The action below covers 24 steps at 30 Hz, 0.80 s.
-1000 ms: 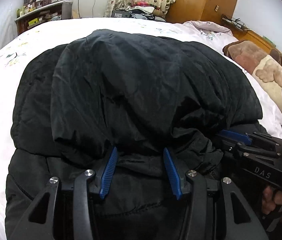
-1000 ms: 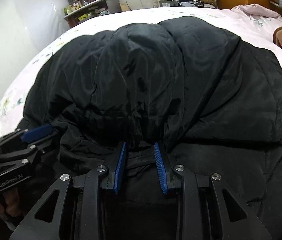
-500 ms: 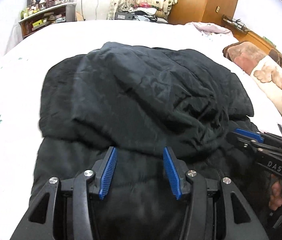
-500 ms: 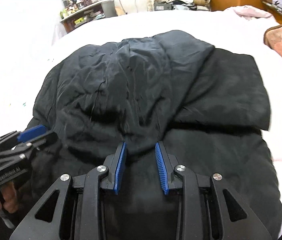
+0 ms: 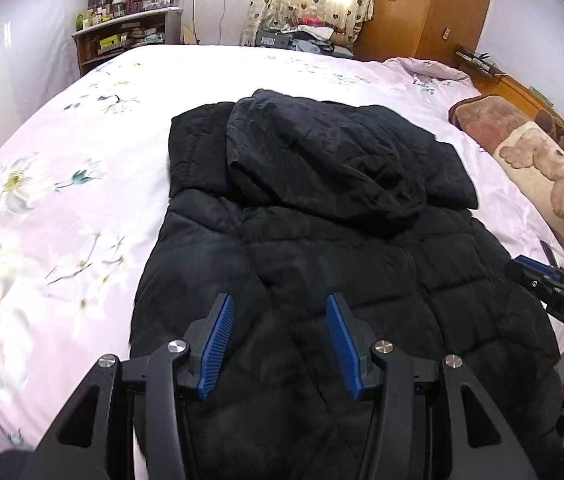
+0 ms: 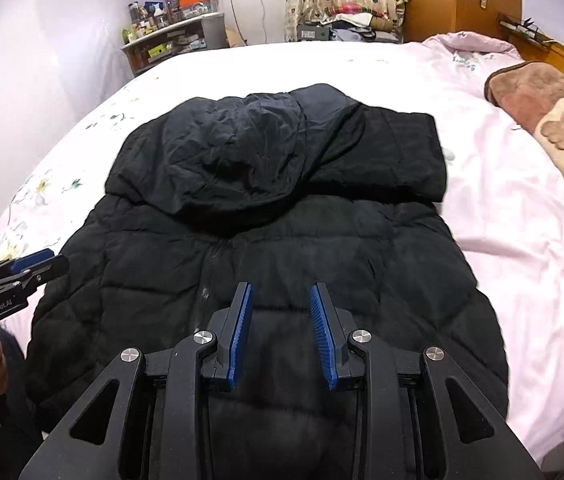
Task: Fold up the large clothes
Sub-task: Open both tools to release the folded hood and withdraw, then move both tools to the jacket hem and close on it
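Your black coat [image 5: 321, 248] lies on the bed [image 5: 82, 152] with only its top part folded down, so fold the body next; both left tongs [image 5: 278, 344] and right tongs [image 6: 280, 332] gape empty above it.

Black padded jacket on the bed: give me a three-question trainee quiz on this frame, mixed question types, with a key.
1. True or false: the left gripper is clamped on the black padded jacket.
2. Which part of the jacket lies folded over its body: A) the hood end, B) a trouser leg, C) nothing?
3. Fill in: the jacket lies on a floral ____.

Key: 1 false, both it and the right gripper hang open above the fabric; 2 A; 3 bedsheet.
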Each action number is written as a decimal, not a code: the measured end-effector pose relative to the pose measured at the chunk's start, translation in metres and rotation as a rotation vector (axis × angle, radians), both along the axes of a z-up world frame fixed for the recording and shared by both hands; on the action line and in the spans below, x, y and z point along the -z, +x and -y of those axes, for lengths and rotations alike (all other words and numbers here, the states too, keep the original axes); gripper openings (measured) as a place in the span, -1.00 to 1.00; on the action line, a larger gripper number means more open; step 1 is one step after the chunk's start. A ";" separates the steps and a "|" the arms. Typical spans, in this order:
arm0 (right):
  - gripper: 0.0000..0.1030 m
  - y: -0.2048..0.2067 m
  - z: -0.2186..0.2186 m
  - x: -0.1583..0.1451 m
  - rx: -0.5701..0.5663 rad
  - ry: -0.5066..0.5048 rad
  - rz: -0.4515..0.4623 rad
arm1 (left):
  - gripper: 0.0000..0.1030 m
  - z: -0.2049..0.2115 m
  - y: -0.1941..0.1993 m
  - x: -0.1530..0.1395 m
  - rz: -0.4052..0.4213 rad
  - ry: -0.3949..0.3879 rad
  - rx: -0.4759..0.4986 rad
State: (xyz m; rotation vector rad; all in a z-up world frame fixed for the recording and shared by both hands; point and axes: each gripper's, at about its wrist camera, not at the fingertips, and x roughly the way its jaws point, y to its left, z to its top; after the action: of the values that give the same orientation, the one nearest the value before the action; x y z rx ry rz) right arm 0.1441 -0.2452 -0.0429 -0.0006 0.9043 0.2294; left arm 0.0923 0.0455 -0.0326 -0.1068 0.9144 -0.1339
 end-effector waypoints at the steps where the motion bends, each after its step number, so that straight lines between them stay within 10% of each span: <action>1: -0.40 -0.004 -0.001 -0.002 -0.001 0.000 0.006 | -0.01 0.000 -0.007 -0.004 0.008 0.003 0.001; 24: -0.11 -0.066 0.078 0.010 0.157 0.030 -0.008 | 0.15 -0.054 -0.058 0.018 -0.006 0.015 -0.131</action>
State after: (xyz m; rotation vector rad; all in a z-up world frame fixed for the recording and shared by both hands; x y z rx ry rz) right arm 0.0782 -0.3230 -0.0528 0.0987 0.9041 0.0963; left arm 0.0343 0.0995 -0.0509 -0.1525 0.9117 -0.0049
